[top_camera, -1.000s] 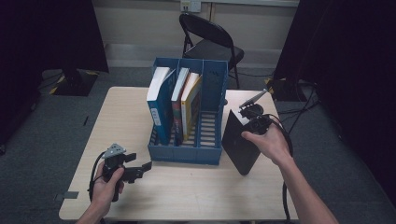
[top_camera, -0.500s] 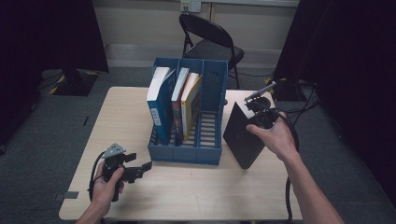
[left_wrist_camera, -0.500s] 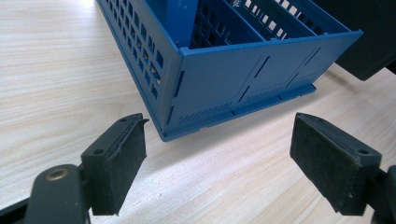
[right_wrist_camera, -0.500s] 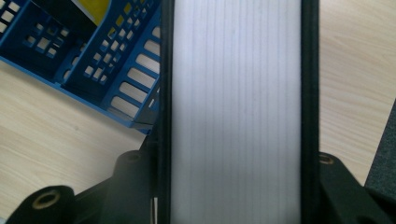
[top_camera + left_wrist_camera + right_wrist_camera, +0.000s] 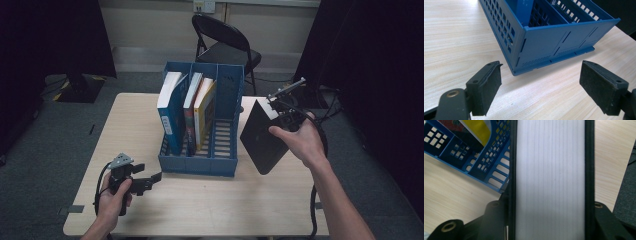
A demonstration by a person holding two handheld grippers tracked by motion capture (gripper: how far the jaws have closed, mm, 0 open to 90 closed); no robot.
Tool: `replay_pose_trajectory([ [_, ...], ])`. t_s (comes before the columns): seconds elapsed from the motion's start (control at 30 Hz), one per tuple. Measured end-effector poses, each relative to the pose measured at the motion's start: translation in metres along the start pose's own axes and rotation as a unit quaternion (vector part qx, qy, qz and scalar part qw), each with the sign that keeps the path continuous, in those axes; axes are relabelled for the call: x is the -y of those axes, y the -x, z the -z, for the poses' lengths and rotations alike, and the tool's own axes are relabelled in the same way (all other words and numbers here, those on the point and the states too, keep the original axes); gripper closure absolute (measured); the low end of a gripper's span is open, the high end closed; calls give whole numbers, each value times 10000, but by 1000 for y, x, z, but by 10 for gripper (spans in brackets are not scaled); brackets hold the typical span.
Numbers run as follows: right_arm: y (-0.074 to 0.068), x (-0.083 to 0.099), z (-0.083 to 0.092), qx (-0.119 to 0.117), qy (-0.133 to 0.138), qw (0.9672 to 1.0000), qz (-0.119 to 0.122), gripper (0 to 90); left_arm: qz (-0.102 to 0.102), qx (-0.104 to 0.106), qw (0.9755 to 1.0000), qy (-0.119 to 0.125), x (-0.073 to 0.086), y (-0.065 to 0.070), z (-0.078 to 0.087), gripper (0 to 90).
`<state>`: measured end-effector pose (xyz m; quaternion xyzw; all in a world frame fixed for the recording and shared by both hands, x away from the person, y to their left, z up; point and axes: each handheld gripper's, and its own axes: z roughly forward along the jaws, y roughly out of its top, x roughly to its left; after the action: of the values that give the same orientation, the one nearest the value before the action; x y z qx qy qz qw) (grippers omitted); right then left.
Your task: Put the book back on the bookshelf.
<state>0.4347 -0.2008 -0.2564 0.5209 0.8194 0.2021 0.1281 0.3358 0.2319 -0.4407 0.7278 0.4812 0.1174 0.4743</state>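
Item: black book (image 5: pixel 262 140), hard black covers, pale page block (image 5: pixel 550 180) facing the right gripper view, faint vertical lines across the pages. It is clamped across its thickness between the jaws of the right tongs (image 5: pixel 281 114), one cover against each pad, and hangs tilted below them, its lower corner close over the tabletop (image 5: pixel 225 200); whether it touches there cannot be told.

Container: blue slotted file rack (image 5: pixel 210 130), just beside the right tongs on the side toward the other hand. Dividers make several upright compartments. One holds a blue-covered book (image 5: pixel 170 112); the next holds a red-spined book (image 5: pixel 191 112) and a yellow-covered book (image 5: pixel 205 112) leaning together. The compartment nearest the held book carries no book.

Hands: right hand (image 5: pixel 299 142) raised, palm against the gripper body, cable trailing along the forearm. Left hand (image 5: pixel 114 197) low at the near edge, left tongs (image 5: pixel 150 181) spread wide and gripping nothing, pointed at the rack's near corner (image 5: pixel 524 47), just ahead of the pads.
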Motion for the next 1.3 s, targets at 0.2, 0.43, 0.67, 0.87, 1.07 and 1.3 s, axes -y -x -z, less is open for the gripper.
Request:
replay_pose_trajectory([
  [0.2, -4, -2, 11, -7, 78, 10000, 36, 537, 7, 1, 10000, -3, 0, 0, -1, 175],
  [0.43, -10, -7, 30, -76, 187, 9997, 124, 537, -5, -17, 10000, -37, 0, 1, -2, 175],
  [0.67, -22, -18, 43, -142, 264, 9992, 265, 537, 8, -27, 10000, -48, 0, 1, -2, 175],
  [0.87, -34, -28, 46, -219, 303, 9987, 346, 537, 5, -29, 10000, -44, 0, 0, -2, 175],
  [1.07, -46, -39, 40, -286, 245, 9983, 438, 537, 19, -28, 10000, -53, 1, 0, -1, 175],
  [1.3, -62, -57, 32, -305, 114, 9982, 507, 538, 33, -31, 10000, -32, 1, 0, -1, 175],
])
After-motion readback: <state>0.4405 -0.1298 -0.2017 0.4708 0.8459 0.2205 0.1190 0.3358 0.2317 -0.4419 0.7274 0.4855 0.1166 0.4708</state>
